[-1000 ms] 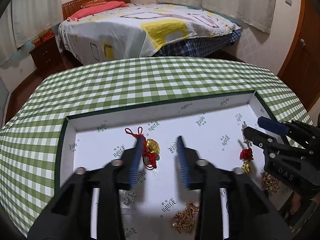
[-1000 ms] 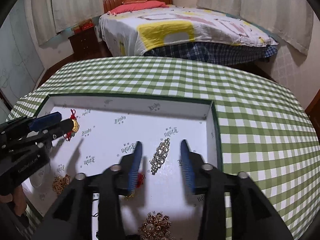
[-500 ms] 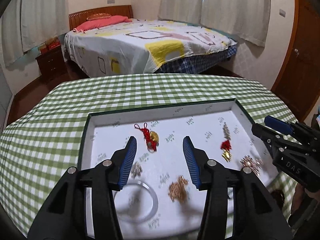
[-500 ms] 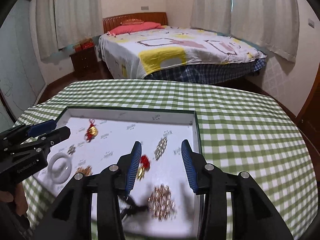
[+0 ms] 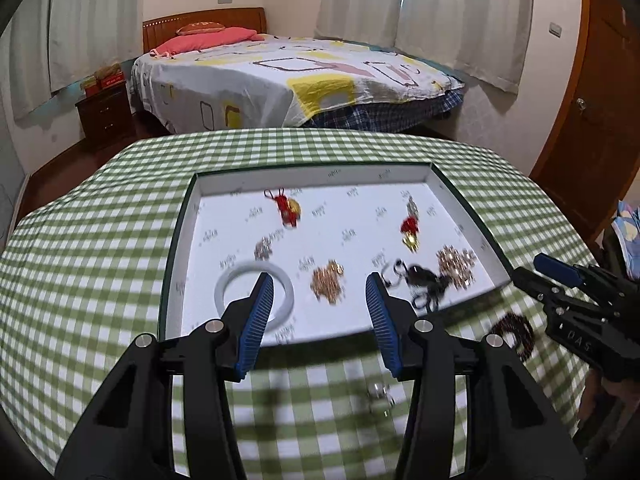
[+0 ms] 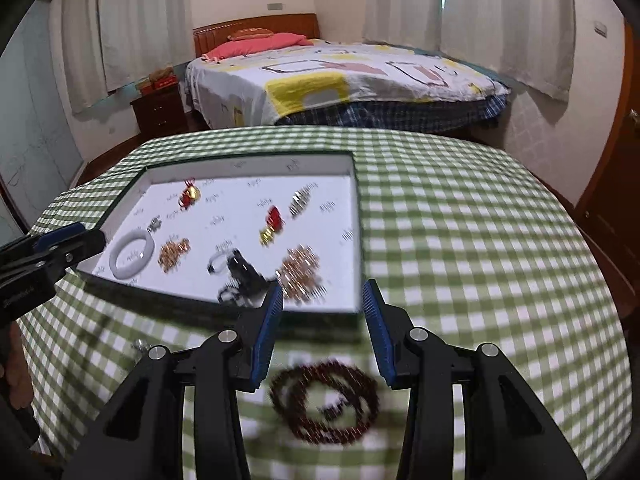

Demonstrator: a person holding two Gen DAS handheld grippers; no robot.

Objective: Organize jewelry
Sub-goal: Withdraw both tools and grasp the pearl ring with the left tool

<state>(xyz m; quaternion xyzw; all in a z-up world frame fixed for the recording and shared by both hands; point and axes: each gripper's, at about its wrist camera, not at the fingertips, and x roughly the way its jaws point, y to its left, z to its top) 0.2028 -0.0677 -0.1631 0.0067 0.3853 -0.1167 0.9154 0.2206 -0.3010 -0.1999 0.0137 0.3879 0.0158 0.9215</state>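
A shallow white tray [image 5: 200, 184] [image 6: 356, 184] lies on the green checked table and holds several pieces of jewelry: a white bangle [image 5: 224, 282] [image 6: 116, 258], gold clusters [image 5: 328, 280], red-and-gold charms [image 5: 288, 208] [image 6: 274, 220] and a black piece [image 5: 422, 276] [image 6: 244, 270]. A dark red bead bracelet [image 6: 324, 404] [image 5: 514, 330] lies on the cloth in front of the tray, under my open right gripper [image 6: 324, 328]. A small silver piece [image 5: 380, 392] lies on the cloth below my open left gripper [image 5: 320, 314]. Both grippers are empty.
The round table's cloth [image 6: 480, 260] stretches to the right of the tray. Beyond the table stand a bed [image 5: 300, 80], a nightstand [image 5: 104, 116] and a wooden door [image 5: 592, 120].
Both grippers have pulled back and up from over the tray to its near edge. The bead bracelet and the silver piece have come into view on the cloth.
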